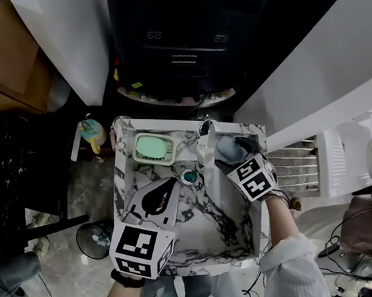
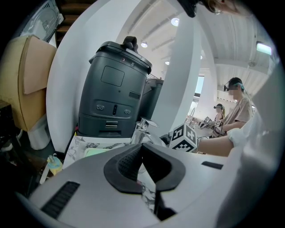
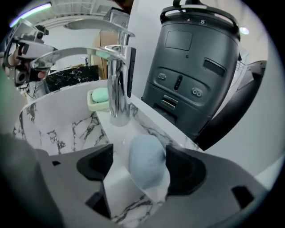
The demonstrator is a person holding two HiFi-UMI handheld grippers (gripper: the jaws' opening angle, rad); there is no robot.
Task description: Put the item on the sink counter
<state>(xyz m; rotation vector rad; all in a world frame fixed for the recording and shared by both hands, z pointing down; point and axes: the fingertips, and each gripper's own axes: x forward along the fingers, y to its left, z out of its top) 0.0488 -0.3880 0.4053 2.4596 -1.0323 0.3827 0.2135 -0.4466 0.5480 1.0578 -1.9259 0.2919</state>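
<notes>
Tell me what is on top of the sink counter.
A green soap dish, the faucet and a pale blue item, lying between the right gripper's open jaws. The counter under the item is covered.

Item on counter, right of faucet.

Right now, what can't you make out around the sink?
Blue item: what it is. It is featureless in the right gripper view and mostly covered by the right gripper in the head view.
Sink front rim: in the head view, the left gripper covers it.
</notes>
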